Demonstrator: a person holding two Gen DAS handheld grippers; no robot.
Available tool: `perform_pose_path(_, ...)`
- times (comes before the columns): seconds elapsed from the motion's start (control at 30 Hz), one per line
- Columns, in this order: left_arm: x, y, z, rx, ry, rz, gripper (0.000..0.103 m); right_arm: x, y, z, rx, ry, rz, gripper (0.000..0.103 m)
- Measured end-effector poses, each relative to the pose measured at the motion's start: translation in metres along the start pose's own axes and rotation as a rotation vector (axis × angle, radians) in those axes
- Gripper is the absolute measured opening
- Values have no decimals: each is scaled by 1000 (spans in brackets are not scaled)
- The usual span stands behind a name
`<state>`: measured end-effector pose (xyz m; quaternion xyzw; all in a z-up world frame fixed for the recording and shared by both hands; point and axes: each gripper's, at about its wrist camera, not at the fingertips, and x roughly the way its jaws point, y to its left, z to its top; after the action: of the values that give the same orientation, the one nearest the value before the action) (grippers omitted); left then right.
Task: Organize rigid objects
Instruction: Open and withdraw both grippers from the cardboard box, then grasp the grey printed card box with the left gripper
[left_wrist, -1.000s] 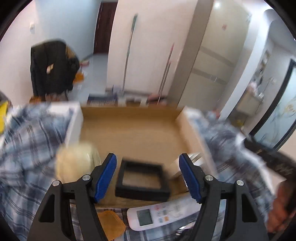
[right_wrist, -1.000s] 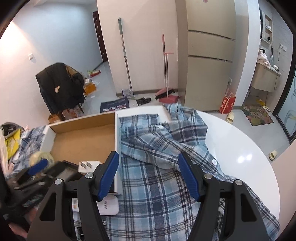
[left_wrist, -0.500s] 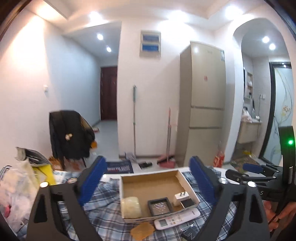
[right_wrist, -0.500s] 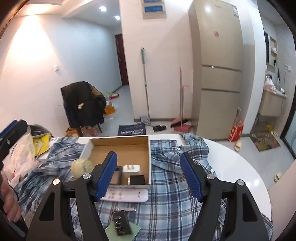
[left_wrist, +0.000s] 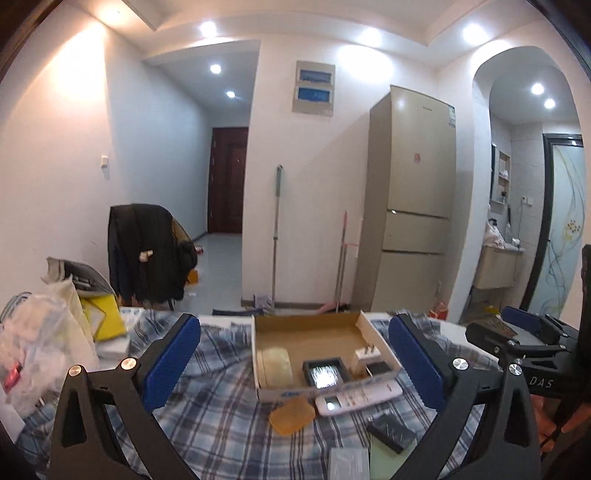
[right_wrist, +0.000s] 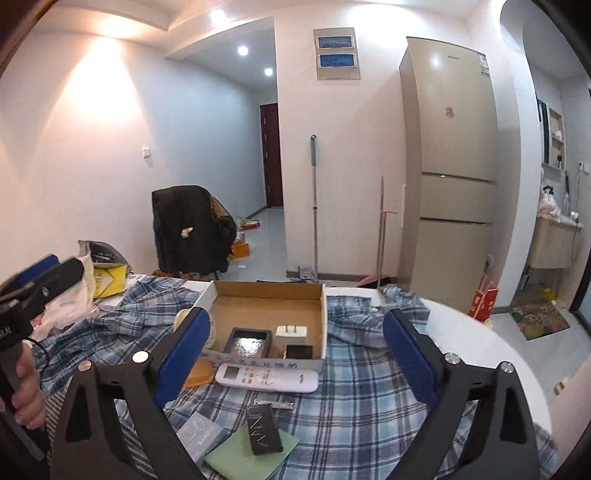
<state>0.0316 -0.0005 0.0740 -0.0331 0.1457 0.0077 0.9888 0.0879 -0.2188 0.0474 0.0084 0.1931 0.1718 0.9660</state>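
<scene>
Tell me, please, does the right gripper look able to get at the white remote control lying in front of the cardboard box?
Probably yes. The right gripper is open and empty, and the white remote control lies flat on the plaid cloth between the cardboard box and the gripper, with nothing over it.

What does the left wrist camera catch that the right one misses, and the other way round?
Only left: the right tongs at its right edge. Only right: the left tongs with the hand holding them, and a floor mat. Both: the box, the remote before it, the plaid cloth, the fridge.
</scene>
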Motion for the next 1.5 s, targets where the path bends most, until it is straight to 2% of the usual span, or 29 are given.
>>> perform_pose_path(0.07,3,-5,-10,13,33,-37,103,0,-2,-8,10,2,13,100)
perform_pose_path(0.17,11,-6,-23,-4,73,-129,103,-3,-5,-19,17,-6,15,100)
perform_pose_path(0.27,25,-11,-39,-6,149,-111,103,-6,-5,-29,0,-23,-8,102)
perform_pose_path(0.47,43,-27,-72,31,281,-147,103,0,-7,-48,-45,-41,-96,102)
perform_pose_path(0.6,56,-36,-91,51,361,-176,103,10,-18,-53,-5,-10,-87,102)
perform_pose_path(0.8,75,-30,-103,14,452,-183,103,13,-32,-58,9,2,-130,102)
perform_pose_path(0.9,77,-35,-105,37,468,-179,102,14,-37,-59,27,14,-130,102)
perform_pose_path(1.07,83,-47,-111,94,539,-191,88,17,-40,-60,47,33,-122,102)
perform_pose_path(1.13,87,-48,-113,93,568,-203,75,16,-40,-60,45,33,-126,102)
perform_pose_path(1.23,95,-46,-119,75,605,-207,62,16,-40,-60,45,28,-127,102)
perform_pose_path(1.37,97,-46,-123,69,628,-233,60,17,-40,-60,47,40,-126,102)
perform_pose_path(1.5,101,-50,-128,89,654,-228,60,18,-39,-61,47,50,-122,102)
